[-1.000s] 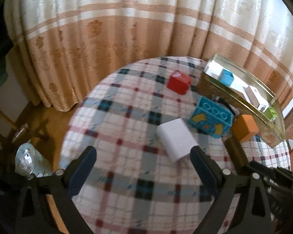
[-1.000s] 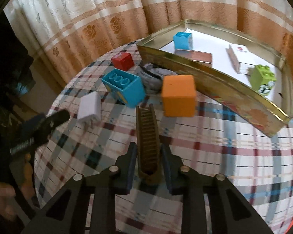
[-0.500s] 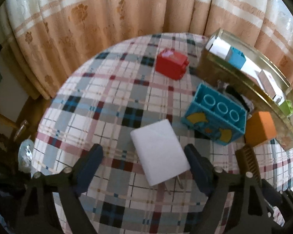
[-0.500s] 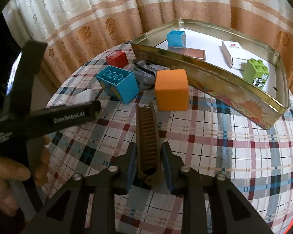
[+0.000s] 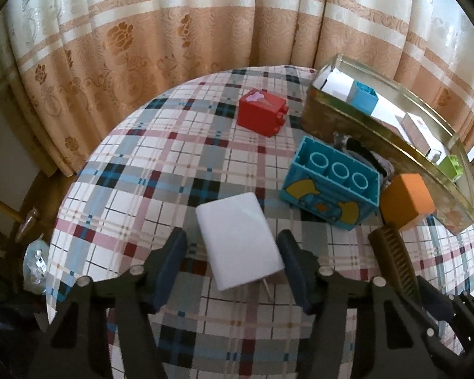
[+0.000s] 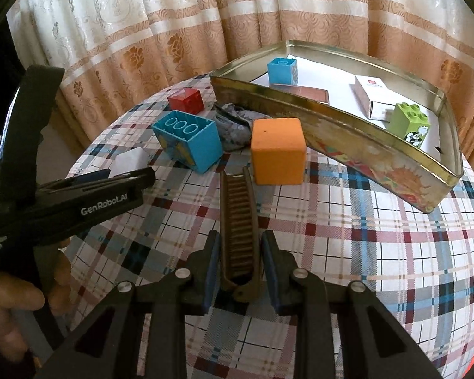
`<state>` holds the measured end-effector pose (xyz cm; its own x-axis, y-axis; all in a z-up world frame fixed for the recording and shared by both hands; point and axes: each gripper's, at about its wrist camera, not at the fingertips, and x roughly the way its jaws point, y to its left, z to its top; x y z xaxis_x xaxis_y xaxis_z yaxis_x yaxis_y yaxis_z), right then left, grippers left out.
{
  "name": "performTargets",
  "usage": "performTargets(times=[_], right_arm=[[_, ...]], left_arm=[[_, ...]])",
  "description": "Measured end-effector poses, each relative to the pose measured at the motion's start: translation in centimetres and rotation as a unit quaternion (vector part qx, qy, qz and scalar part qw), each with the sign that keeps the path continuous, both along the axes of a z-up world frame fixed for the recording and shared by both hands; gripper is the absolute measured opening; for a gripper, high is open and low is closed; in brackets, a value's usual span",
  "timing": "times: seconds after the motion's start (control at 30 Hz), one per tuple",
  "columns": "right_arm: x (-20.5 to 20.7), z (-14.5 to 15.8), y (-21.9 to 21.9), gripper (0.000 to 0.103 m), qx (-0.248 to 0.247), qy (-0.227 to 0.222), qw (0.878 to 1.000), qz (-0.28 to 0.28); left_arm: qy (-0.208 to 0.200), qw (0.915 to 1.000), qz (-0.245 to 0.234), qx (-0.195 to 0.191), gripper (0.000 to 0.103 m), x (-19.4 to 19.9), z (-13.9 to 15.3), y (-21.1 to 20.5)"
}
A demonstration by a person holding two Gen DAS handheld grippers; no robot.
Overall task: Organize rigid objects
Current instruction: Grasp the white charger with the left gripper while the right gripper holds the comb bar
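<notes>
A: What have we got in the left gripper (image 5: 232, 259)?

B: Nothing gripped yet. Its jaws have just been closing around the white plug adapter (image 5: 239, 243), which lies flat on the plaid tablecloth (image 5: 161, 170) between them, prongs toward us. We see a gap on the left side; on the right, we cannot tell if the pad touches.

A: And our right gripper (image 6: 238, 271)?

B: Clamped on the near end of the brown comb (image 6: 239, 221), which points away from us toward the orange cube (image 6: 278, 151).

A: The rest of the pieces?

B: The big blue block (image 5: 330, 189) lies on its side just left of the cube, the red block (image 5: 262, 112) beyond it. Already in the gold tin tray (image 6: 363, 140) we see a small blue block (image 6: 282, 71), a green block (image 6: 410, 123) and a white box (image 6: 373, 98).
</notes>
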<state>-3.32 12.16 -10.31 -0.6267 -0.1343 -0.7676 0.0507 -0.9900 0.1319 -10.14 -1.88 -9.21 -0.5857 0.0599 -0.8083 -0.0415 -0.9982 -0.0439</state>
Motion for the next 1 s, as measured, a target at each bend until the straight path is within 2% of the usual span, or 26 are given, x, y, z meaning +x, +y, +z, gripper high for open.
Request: performTargets(times=[0.43, 0.5, 0.53, 0.57, 0.6, 0.67, 0.8, 1.0], right_arm=[[-0.1, -0.1, -0.9, 0.032, 0.038, -0.003, 0.999, 0.002], [-0.1, -0.1, -1.4, 0.043, 0.045, -0.004, 0.999, 0.014], [-0.2, -0.1, -1.8, 0.056, 0.048, -0.005, 0.999, 0.024], [-0.2, -0.2, -2.1, 0.073, 0.052, -0.007, 0.998, 0.032], [-0.4, -0.4, -2.8, 0.082, 0.062, -0.014, 0.997, 0.044], [-0.5, -0.5, -3.2, 0.083, 0.069, -0.018, 0.996, 0.053], [-0.3, -0.2, -2.1, 0.078, 0.033, -0.010, 0.998, 0.043], [-0.2, -0.1, -1.7, 0.053, 0.044, -0.005, 0.999, 0.017]], left_arm=[[0.003, 0.9999, -0.006, -0.010, 0.056, 0.1, -0.2, 0.1], [0.003, 0.9999, -0.006, -0.010, 0.056, 0.1, -0.2, 0.2], [0.003, 0.9999, -0.006, -0.012, 0.056, 0.1, -0.2, 0.2], [0.004, 0.9999, -0.006, -0.012, 0.056, 0.1, -0.2, 0.2], [0.004, 0.9999, -0.006, -0.012, 0.056, 0.1, -0.2, 0.2], [0.004, 0.9999, -0.006, -0.011, 0.056, 0.1, -0.2, 0.2], [0.004, 0.9999, -0.006, -0.009, 0.056, 0.0, -0.2, 0.2], [0.005, 0.9999, -0.006, -0.009, 0.056, 0.0, -0.2, 0.3]])
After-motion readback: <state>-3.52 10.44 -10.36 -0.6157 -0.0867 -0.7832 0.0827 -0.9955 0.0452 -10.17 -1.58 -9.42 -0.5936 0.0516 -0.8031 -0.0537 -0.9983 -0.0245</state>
